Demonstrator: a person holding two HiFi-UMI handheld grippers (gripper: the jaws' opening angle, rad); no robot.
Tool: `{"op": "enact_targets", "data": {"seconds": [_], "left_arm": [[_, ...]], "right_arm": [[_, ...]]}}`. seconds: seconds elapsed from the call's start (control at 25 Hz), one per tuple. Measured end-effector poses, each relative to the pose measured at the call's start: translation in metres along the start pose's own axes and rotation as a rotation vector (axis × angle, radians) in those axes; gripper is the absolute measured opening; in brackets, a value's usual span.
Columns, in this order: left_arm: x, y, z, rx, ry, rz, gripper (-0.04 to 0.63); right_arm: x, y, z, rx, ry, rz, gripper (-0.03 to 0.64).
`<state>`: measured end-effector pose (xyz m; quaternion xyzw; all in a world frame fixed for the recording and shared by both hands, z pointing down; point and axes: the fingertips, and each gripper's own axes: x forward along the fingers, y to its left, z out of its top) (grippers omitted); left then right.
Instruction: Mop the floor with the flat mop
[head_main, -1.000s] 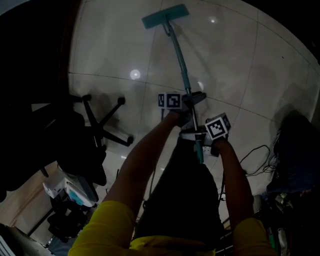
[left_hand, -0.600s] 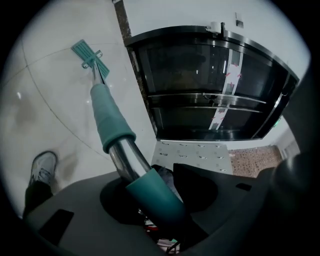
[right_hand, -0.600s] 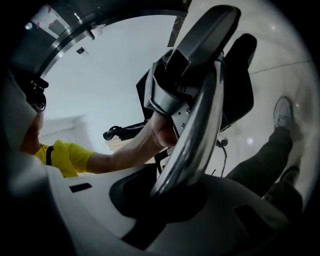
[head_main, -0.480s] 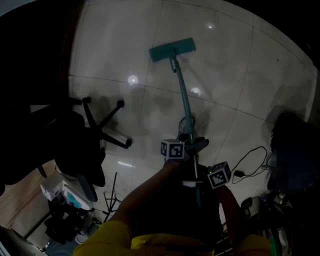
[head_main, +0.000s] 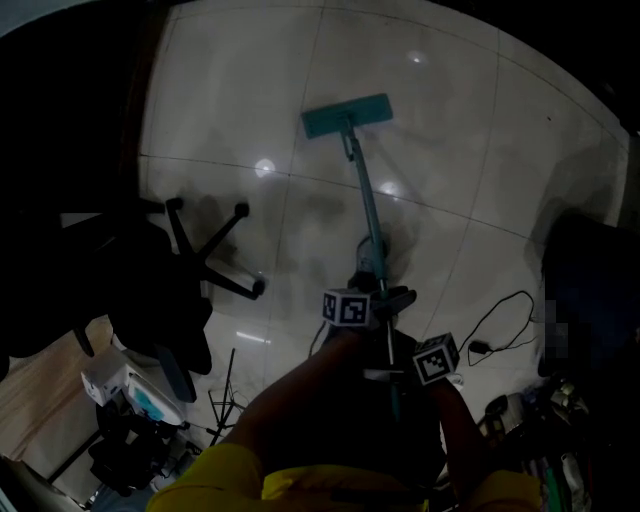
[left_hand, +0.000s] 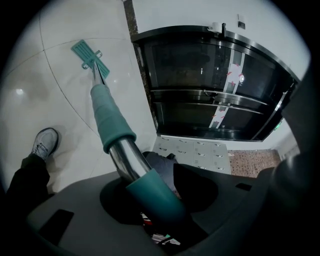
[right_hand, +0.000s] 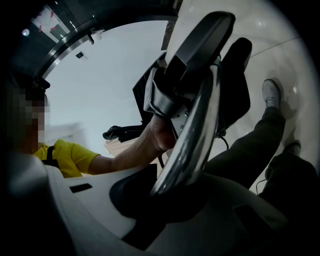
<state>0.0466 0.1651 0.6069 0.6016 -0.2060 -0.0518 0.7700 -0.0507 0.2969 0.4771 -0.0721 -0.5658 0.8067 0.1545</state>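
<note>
The flat mop's teal head (head_main: 347, 116) lies flat on the pale tiled floor (head_main: 220, 90), ahead of me. Its handle (head_main: 368, 225) slants back to my hands. My left gripper (head_main: 384, 298) is shut on the handle lower down, at a teal sleeve (left_hand: 150, 192), and the mop head (left_hand: 90, 56) shows far along the shaft. Farther up, my right gripper (head_main: 392, 374) is shut on the bare metal tube (right_hand: 192, 140), close behind the left gripper (right_hand: 192, 60).
A black office chair's star base (head_main: 205, 250) stands left of the mop's path. A cable and plug (head_main: 495, 325) lie on the floor at right. Dark clutter fills the lower left and right corners. My shoe (left_hand: 46, 141) stands beside the handle. A dark glass cabinet (left_hand: 215, 85) lines the wall.
The mop head has slid back toward me across the tiles. Both grippers have drawn in toward my body, still holding the handle.
</note>
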Motion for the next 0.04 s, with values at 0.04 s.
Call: {"op": "enact_targets", "data": {"seconds": [0.04], "left_arm": [[-0.0012,0.0007,-0.001,0.001,0.004,0.002,0.183]], "right_arm": [[0.0019,-0.0001,-0.0006,0.0,-0.002,0.0,0.049]]}}
